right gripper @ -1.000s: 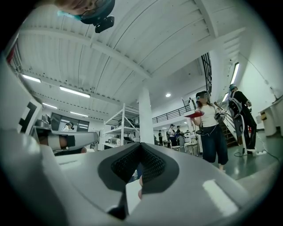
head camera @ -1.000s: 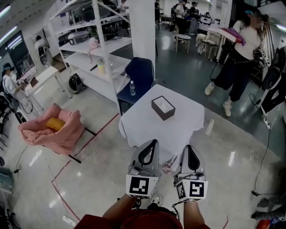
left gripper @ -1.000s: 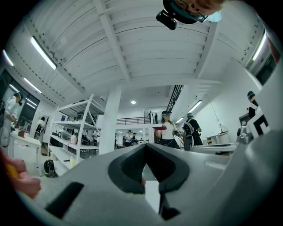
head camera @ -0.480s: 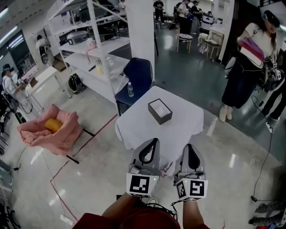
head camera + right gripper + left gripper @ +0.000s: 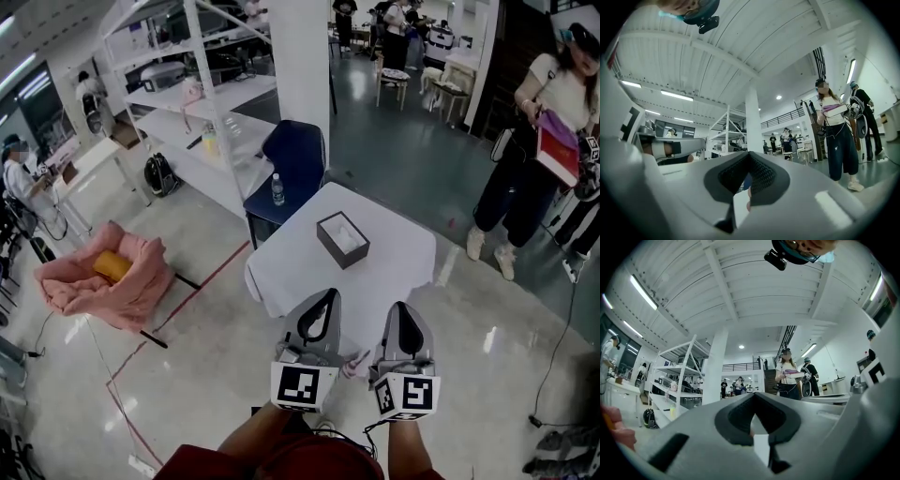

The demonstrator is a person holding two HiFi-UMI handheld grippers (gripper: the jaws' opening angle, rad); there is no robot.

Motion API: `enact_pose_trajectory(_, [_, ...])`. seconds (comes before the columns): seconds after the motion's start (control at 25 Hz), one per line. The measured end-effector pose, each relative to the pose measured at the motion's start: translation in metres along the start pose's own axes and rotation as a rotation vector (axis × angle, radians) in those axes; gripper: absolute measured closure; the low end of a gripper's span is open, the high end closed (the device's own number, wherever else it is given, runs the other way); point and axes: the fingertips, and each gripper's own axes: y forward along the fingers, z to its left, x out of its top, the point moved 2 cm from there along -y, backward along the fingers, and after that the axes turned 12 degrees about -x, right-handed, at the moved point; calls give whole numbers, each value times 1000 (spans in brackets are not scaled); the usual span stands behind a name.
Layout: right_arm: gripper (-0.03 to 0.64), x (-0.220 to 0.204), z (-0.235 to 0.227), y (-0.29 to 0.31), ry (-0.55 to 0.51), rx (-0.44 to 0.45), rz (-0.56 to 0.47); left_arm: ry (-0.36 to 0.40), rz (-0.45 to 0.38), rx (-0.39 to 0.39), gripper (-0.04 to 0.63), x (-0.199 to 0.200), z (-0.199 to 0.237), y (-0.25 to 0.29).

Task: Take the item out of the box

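Our left gripper (image 5: 323, 302) and right gripper (image 5: 403, 312) have jaws together, empty. We should face the far box (image 5: 343, 240) squarely, then spread them.

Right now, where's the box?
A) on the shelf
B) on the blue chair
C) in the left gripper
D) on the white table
D: the box sits open on the table, with no gripper touching it.
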Motion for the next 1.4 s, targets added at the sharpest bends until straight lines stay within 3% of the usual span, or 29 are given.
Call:
enact_pose_trajectory(0.84, [617, -31, 110, 177, -49, -70, -1, -14, -34, -70, 592, -19, 203, 66])
enact_pose_trajectory(1.4, [617, -61, 124, 234, -78, -155, 39, -57, -20, -123, 591, -53, 267, 99])
